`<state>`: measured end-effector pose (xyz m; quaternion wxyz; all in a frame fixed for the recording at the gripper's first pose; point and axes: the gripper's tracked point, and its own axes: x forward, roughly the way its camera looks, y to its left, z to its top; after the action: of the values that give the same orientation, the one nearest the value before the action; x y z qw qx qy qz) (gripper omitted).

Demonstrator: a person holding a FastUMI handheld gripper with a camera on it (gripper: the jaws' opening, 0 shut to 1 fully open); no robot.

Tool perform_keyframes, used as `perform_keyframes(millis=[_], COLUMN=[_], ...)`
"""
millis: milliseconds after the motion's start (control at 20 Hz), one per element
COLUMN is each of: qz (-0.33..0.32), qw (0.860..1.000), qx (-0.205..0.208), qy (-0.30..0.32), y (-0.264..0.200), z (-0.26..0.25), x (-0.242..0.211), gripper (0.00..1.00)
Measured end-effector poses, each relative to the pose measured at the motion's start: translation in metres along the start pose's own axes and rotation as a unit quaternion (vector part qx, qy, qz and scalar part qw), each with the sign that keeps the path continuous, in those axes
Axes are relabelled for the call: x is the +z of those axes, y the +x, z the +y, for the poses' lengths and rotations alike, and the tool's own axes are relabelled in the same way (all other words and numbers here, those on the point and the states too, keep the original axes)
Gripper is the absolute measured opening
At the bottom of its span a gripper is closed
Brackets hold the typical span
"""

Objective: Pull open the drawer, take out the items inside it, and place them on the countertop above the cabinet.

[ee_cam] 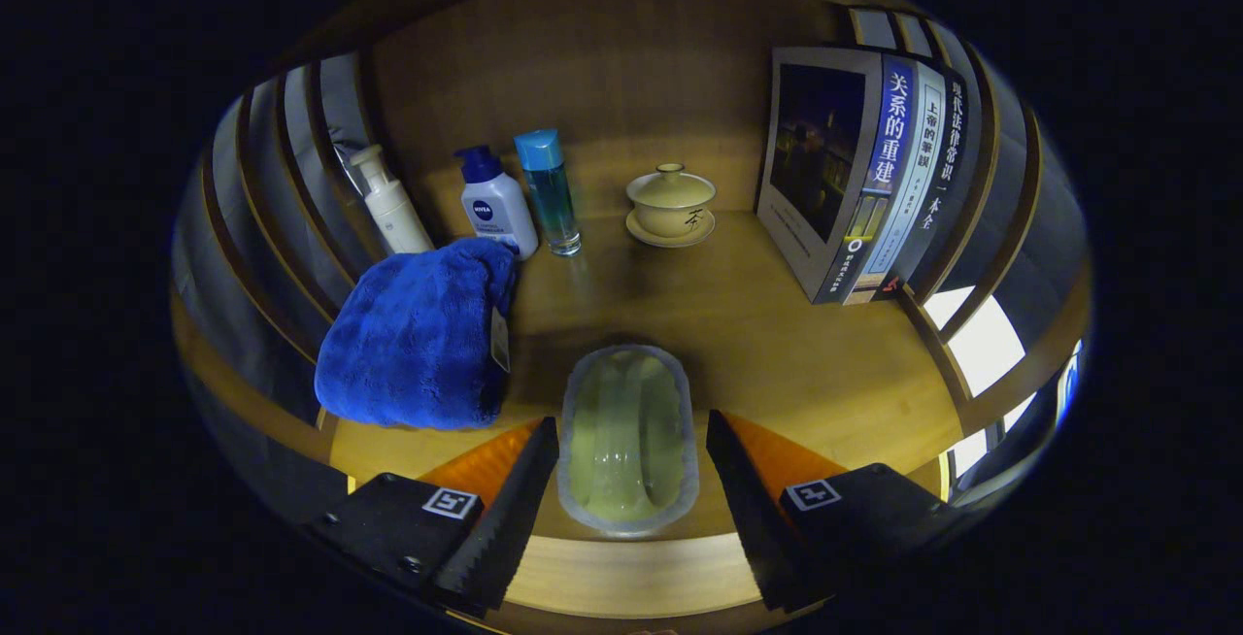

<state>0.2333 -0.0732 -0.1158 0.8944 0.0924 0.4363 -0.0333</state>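
Countertop of wood, walled at the far side and flanked left and right by slatted sides; near edge runs just under the fingers. Books standing upright at far right, hard against the right slats. Blue towel bunched at near left, its near side close to the countertop edge. Pale oblong packet lying flat on the countertop at the near edge, between the fingers; apparently one of the drawer items, already set down. Gripper spread wide, a clear gap on each side of the packet, nothing pinched. Three bottles in a row at far left behind the towel; lidded cup on saucer at far centre. Judged well advanced: at least one item delivered; whether the towel also came from the drawer, or more remains inside, cannot be told. Open room: bare wood at centre and centre-right, between packet, cup and books. Caution at the near edge.
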Motion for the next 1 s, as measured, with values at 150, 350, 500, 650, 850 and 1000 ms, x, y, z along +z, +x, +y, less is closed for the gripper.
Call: perform_keyframes(millis=[150,350,500,650,850,1000], qz=[-0.008,-0.043,-0.076,-0.114,-0.162,-0.201], qw=[1.000,0.998,0.994,0.988,0.979,0.969], qx=[0.021,0.051,0.084,0.101,0.124,0.143], qy=[0.002,0.008,-0.003,-0.011,-0.023,-0.032], y=[-0.011,-0.044,-0.079,-0.118,-0.172,-0.210], z=[0.009,0.017,0.027,0.026,0.029,0.037], x=[0.002,0.009,0.010,0.006,-0.005,-0.017], gripper=[0.99,0.99,0.99,0.99,0.99,0.99])
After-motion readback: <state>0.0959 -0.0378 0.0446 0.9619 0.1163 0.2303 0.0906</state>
